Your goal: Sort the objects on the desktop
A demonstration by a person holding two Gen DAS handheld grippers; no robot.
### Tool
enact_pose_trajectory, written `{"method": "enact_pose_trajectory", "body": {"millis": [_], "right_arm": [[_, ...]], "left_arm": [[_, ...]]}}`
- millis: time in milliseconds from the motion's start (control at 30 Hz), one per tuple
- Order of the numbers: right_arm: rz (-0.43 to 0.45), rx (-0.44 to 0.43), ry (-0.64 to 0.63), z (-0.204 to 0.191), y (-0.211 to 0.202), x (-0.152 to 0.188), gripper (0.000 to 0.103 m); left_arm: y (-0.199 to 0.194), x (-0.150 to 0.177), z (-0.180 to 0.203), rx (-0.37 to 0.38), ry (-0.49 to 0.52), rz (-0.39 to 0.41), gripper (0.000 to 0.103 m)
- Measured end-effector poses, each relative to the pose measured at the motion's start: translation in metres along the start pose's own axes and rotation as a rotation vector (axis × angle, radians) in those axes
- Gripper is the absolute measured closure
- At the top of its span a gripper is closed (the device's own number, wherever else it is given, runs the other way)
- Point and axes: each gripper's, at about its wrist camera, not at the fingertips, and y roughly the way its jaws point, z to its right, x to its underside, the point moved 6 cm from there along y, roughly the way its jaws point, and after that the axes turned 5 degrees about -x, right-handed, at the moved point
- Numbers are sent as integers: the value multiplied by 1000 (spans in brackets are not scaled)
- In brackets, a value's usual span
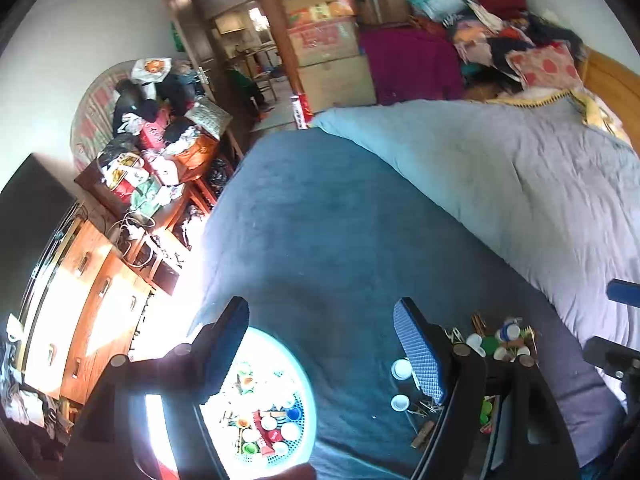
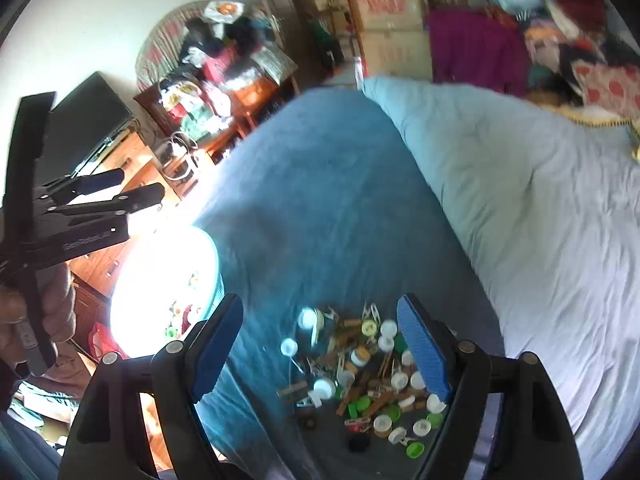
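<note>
A pile of small objects, bottle caps, clothespins and small jars, lies on the dark blue bed cover. My right gripper is open and empty above the pile's left part. A round light-blue basket with several caps and packets in it sits to the left, glaring in sunlight; it also shows in the right wrist view. My left gripper is open and empty, its left finger over the basket. Part of the pile shows beyond its right finger. Two white caps lie apart.
A light grey-lilac quilt covers the bed's right side. A wooden dresser with a dark TV stands left of the bed. Cluttered tables and stacked boxes stand at the far end. The left gripper shows at the left edge in the right wrist view.
</note>
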Motion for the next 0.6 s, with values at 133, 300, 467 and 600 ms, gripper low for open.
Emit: {"method": "enact_pose_trajectory", "body": {"millis": [133, 300, 467, 600], "right_arm": [[17, 13, -5, -9, -7, -8, 23], [20, 16, -2, -14, -12, -11, 23], [21, 15, -1, -21, -12, -10, 23], [23, 16, -1, -29, -11, -8, 23]], "left_arm": [[-10, -11, -23, -10, -23, 11, 26], [-20, -12, -49, -4, -31, 23, 26], [-20, -13, -51, -5, -33, 21, 26], [-21, -13, -51, -6, -36, 21, 26]]}}
